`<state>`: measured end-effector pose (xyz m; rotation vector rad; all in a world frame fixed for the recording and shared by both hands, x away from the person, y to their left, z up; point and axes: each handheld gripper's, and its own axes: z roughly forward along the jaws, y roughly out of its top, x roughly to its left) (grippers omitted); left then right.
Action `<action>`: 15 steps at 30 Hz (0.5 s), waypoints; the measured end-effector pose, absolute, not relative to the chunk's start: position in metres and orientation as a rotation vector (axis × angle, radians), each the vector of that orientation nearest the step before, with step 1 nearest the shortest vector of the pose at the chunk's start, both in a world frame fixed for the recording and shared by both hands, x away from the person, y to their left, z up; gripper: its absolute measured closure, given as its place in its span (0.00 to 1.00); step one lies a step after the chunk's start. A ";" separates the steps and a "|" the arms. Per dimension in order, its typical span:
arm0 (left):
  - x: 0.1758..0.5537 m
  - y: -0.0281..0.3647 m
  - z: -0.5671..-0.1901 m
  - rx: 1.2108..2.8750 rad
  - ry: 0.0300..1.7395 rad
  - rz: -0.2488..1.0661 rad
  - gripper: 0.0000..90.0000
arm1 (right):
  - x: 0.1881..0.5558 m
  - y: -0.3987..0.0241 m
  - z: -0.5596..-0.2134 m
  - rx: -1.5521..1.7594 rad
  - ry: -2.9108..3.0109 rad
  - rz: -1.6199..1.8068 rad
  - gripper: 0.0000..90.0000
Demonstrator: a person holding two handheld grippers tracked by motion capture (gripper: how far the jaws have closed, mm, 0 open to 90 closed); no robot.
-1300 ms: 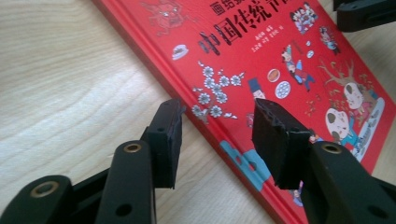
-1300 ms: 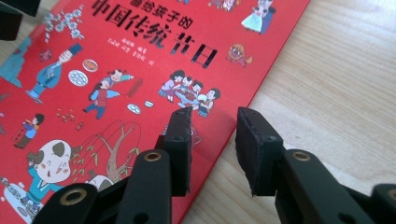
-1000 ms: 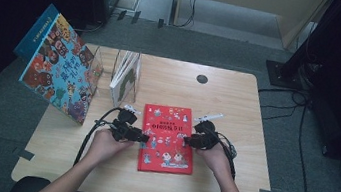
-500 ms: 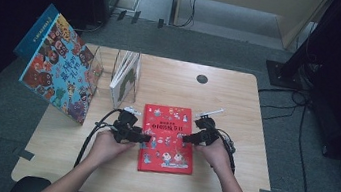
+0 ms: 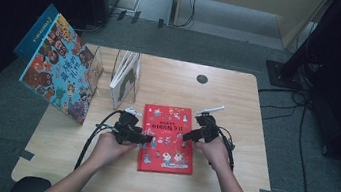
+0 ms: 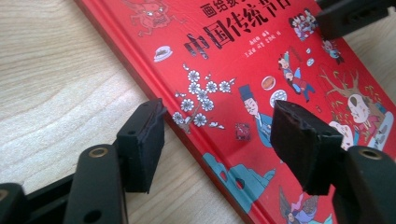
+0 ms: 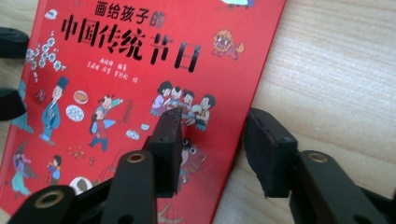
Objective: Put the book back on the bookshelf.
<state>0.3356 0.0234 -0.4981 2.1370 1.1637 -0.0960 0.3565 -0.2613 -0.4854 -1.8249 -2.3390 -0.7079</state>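
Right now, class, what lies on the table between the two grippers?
The red book, lying flat between the left gripper and right gripper, seen in the high view.

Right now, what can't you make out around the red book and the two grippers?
- Red book: its far end is cut off by the top edge of both gripper views.
- Left gripper and right gripper: too small in the high view to tell whether the fingers touch the cover.
- Books in the clear stand: titles are too small to read.
- Big picture book: what props it is hidden behind it.
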 end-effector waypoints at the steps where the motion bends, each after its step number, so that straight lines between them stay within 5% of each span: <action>1: 0.336 0.024 -0.498 2.135 1.162 -0.098 0.39 | 0.357 -0.261 -0.485 -1.821 -2.344 -0.706 0.65; 15: 0.336 0.025 -0.498 2.140 1.164 -0.088 0.40 | 0.356 -0.263 -0.473 -1.790 -2.305 -0.697 0.67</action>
